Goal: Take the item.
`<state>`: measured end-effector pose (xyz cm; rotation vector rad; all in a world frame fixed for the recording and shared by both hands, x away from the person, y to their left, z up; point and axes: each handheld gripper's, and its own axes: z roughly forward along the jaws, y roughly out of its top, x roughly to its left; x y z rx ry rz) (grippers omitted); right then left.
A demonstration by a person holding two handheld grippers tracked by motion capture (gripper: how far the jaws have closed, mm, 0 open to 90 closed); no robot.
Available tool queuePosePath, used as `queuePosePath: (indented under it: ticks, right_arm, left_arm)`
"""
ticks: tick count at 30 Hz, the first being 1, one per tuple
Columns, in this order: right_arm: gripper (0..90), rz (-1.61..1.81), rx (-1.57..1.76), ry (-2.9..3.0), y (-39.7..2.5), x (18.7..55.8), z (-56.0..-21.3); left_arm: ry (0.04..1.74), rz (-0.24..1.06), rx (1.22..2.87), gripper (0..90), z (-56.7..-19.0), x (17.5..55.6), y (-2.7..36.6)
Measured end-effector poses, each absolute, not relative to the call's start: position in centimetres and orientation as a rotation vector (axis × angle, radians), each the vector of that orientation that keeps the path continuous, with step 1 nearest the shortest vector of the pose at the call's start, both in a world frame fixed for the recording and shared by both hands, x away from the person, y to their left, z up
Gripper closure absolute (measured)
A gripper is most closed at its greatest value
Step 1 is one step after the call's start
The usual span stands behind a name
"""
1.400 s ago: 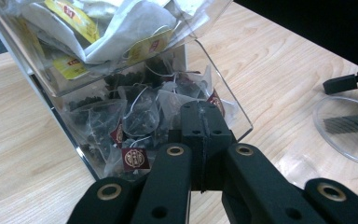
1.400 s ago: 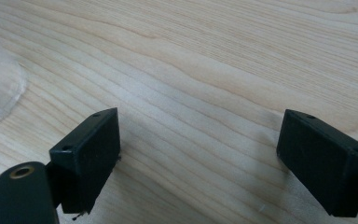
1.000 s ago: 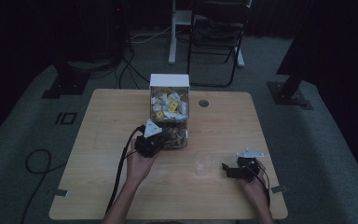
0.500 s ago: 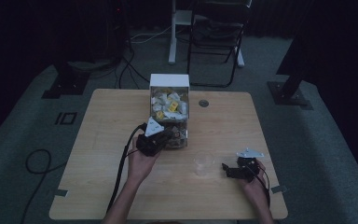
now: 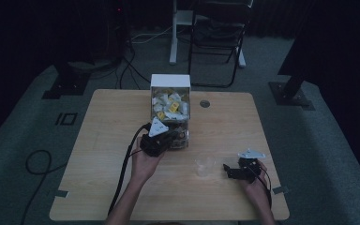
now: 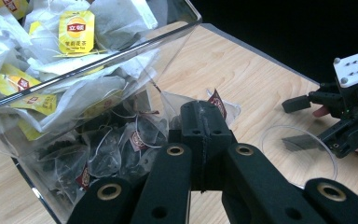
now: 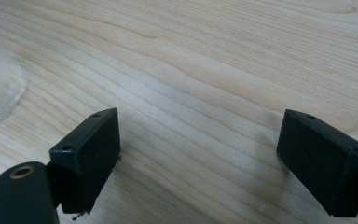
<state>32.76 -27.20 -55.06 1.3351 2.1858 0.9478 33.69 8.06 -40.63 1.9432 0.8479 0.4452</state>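
The tea bag (image 6: pixel 216 105) was a see-through pyramid with dark tea and a small red tag. It sat at the open bottom front of the clear box (image 5: pixel 169 105), just in front of the pile of other dark tea bags (image 6: pixel 116 144) inside. The left gripper (image 6: pixel 205 128) had its two black jaws pressed together right at the tea bag. It looked like they were pinching it, but the jaws hid the spot where they met, so that was hard to be sure of. In the high view the left gripper (image 5: pixel 161 138) was touching the front of the box, with the person's left hand (image 5: pixel 145 161) behind it.

The top part of the box was full of white tea bags with yellow tags (image 6: pixel 76 31).

A clear cup (image 5: pixel 205 165) stood on the wooden table (image 5: pixel 103 126), in front of the box and a little to the right. The right gripper (image 5: pixel 236 170) rested on the table just right of the cup, well apart from the box. Its jaws were spread wide with nothing between them.
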Motion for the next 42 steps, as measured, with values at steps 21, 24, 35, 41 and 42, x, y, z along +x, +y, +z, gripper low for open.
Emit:
queuePosePath:
  ticks: [21,24,35,41,42]
  right_arm:
    - [13.0,0.948,1.336,2.186,-27.2,32.8,-55.1]
    - [13.0,0.947,1.336,2.187,-27.2,32.8,-55.1]
    - [13.0,0.947,1.333,2.187,-27.2,32.8,-55.1]
    - [13.0,0.947,1.334,2.187,-27.2,32.8,-55.1]
    - [13.0,0.947,1.334,2.187,-27.2,32.8,-55.1]
  left_arm:
    - [0.825,0.415,1.948,90.0,-40.8,33.6,7.2]
    - [0.818,0.413,1.95,90.0,-40.7,33.5,6.9]
    - [0.791,0.396,1.95,90.0,-40.6,33.2,6.2]
    - [0.781,0.392,1.953,90.0,-40.6,33.0,5.9]
    - [0.779,0.391,1.954,90.0,-40.6,33.0,5.8]
